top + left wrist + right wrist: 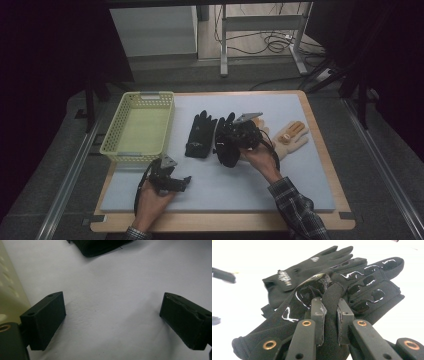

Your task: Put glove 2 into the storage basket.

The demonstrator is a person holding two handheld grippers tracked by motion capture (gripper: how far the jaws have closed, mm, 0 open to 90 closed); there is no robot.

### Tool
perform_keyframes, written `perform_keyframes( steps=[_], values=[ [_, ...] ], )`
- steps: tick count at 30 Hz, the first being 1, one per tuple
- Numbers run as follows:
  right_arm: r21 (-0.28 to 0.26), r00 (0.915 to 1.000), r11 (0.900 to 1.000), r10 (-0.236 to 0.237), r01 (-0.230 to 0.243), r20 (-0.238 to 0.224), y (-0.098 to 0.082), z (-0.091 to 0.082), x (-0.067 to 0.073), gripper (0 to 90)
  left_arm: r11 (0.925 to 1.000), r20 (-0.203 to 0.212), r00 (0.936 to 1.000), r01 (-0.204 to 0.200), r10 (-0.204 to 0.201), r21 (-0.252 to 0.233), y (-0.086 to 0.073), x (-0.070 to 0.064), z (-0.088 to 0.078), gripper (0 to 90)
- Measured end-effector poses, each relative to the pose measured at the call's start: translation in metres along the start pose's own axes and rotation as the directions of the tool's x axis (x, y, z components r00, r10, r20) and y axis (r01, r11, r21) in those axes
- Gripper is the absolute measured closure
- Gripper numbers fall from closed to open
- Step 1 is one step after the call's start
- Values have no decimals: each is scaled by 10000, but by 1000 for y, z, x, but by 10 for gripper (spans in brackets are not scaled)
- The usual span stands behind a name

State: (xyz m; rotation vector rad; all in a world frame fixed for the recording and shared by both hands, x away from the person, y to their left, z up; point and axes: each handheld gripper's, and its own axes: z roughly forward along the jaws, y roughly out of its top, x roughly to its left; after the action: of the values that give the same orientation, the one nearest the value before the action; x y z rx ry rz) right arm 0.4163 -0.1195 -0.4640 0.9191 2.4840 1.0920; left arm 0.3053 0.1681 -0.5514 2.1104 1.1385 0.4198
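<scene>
**Clerk:** Right gripper [329, 320]: jaws pinched on a fold of a black glove [352, 290], which is lifted partly off the mat. Left gripper [112, 320]: jaws wide apart, nothing between them, resting near the front of the mat [220, 185].

**Checker:** Where is the held glove on the table?

**Clerk:** Middle of the mat in the high view, under the right gripper [225, 142]. It has glossy patches on its fingers and palm. A second black glove [200, 135] lies flat just to its left, touching or overlapping it; which, I cannot tell.

**Checker:** Containers?

**Clerk:** One item: yellow basket [112, 132], perforated walls, at the mat's left rear corner. Contents: none visible on its floor. Its wall shows at the left edge of the left gripper view.

**Checker:** Other stock?

**Clerk:** One tan glove [292, 137], palm up, right of the right hand [260, 155], on the mat. Left hand [152, 202] at the front edge.
</scene>
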Motion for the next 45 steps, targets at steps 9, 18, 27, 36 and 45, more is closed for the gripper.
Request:
perform_keyframes(
  steps=[9, 18, 27, 36, 45],
  values=[
    [-36, 9984, 9999, -121, 119, -548, -38, -34, 52, 778, 10000, -3, 10000, 63, -63, -36, 0, 0, 0, 68],
    [234, 9968, 9997, 77, -59, -800, -83, -26, 71, 547, 10000, -1, 10000, 36, -36, -11, 0, 0, 0, 68],
    [59, 9984, 9987, 506, -504, -261, -107, -48, 40, 692, 10000, 6, 10000, 48, -48, -3, 0, 0, 0, 67],
    [246, 9966, 9996, -111, 131, -811, -123, -35, 62, 722, 10000, 0, 10000, 35, -35, -8, 0, 0, 0, 67],
    [-106, 9974, 9999, -115, 108, -705, -104, -41, 47, 635, 10000, 4, 10000, 37, -37, 2, 0, 0, 0, 67]
  ],
)
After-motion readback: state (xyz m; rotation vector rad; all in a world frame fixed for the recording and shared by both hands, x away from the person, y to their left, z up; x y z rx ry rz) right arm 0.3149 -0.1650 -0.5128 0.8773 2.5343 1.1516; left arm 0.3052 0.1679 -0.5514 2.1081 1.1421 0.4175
